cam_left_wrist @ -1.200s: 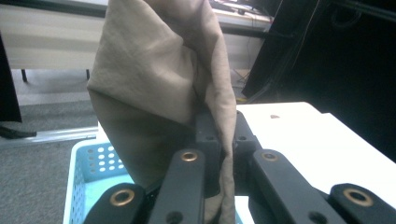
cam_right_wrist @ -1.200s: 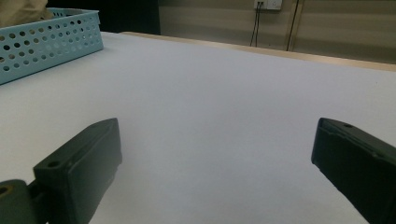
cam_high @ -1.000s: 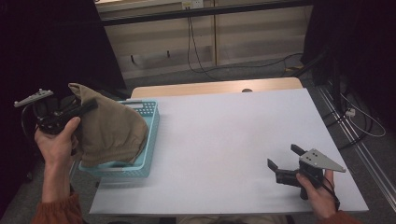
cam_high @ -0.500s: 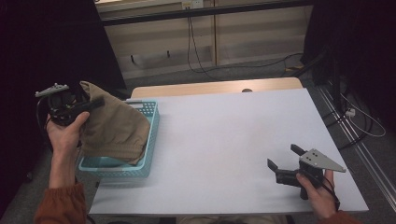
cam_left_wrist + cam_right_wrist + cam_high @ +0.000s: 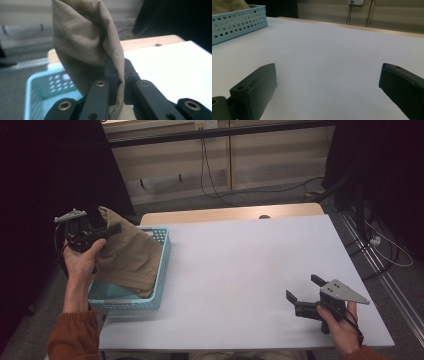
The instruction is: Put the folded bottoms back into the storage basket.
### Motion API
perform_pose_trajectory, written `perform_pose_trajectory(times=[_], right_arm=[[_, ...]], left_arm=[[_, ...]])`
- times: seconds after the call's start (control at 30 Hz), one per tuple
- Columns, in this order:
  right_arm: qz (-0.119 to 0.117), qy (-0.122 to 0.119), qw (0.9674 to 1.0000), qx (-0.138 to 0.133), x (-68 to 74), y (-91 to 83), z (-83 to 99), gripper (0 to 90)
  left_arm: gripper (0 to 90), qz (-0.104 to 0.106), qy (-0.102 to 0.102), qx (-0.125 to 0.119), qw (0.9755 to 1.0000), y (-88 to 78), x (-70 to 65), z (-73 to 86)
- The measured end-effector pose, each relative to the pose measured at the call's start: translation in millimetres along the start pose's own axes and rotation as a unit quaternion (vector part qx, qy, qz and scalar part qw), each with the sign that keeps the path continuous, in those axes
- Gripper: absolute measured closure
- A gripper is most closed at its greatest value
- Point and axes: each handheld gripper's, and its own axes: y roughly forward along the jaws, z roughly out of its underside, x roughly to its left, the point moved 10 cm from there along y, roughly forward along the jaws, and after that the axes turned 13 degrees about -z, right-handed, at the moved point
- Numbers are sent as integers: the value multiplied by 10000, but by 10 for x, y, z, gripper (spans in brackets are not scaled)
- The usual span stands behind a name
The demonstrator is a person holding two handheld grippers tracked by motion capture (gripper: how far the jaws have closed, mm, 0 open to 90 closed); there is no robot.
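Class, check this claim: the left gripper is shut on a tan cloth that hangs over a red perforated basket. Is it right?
Not quite: the basket is light blue, not red, as the high view shows. The rest holds: the left gripper is shut on the tan cloth hanging over it.

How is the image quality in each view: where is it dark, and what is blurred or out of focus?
High view: the white table is evenly lit, while the left and right edges sink into black. Left gripper view: the tan cloth and the jaws are fairly sharp; the blue basket and the background are soft. Right gripper view: the near jaws look blurred, the table top is smooth and without glare.
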Motion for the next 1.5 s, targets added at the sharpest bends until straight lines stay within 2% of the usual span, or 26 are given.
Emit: perform_pose_trajectory(times=[0.03,0.1,0.17,0.23,0.3,0.37,0.4,0.47,0.6,0.7,0.87,1.0,1.03,1.17,1.23,1.27,1.33,1.4,1.5], right_arm=[[0,0,10000,0,0,0,0,17],[3,15,10000,-4,-4,-1,1,17],[1,18,10000,3,-5,1,3,17],[-2,-1,10000,11,-5,7,5,17],[-16,-11,10000,15,3,15,5,17],[-17,-12,10000,13,4,16,4,17],[-17,-12,10000,13,4,17,4,17],[-18,-13,10000,10,2,18,4,17],[-17,-9,10000,22,2,19,7,17],[-21,-17,10000,16,5,18,5,17],[-25,-15,10000,15,6,18,5,17],[-27,-16,10000,20,9,17,6,17],[-30,-12,10000,21,10,17,6,16],[-27,-16,10000,23,8,17,7,17],[-28,-11,10000,25,8,18,8,17],[-33,-11,10000,26,10,17,8,17],[-29,-11,10000,26,10,17,8,17],[-28,-7,10000,35,8,20,11,17],[-24,-1,10000,40,10,24,12,17]], left_arm=[[859,-25,-36,49,10000,22,36,20],[859,-239,-74,165,9996,59,120,60],[859,-354,-158,282,9988,91,185,99],[859,-505,-71,407,9979,124,232,140],[859,-478,-186,447,9977,158,241,161],[859,-461,-182,482,9976,191,243,182],[859,-430,-243,483,9976,212,234,191],[859,-314,-225,480,9981,242,195,204],[859,-239,-169,459,9985,279,107,208],[859,-463,-186,504,9975,329,183,235],[859,-548,-263,606,9963,410,271,300],[858,-733,-244,724,9944,482,342,368],[857,-724,-212,778,9941,493,351,385],[856,-708,-297,798,9939,531,369,424],[855,-861,-157,839,9926,545,424,463],[852,-871,-157,856,9924,548,452,482],[848,-860,-305,853,9922,548,507,509],[846,-892,-369,921,9911,551,568,551],[831,-939,-349,927,9906,549,621,578]])
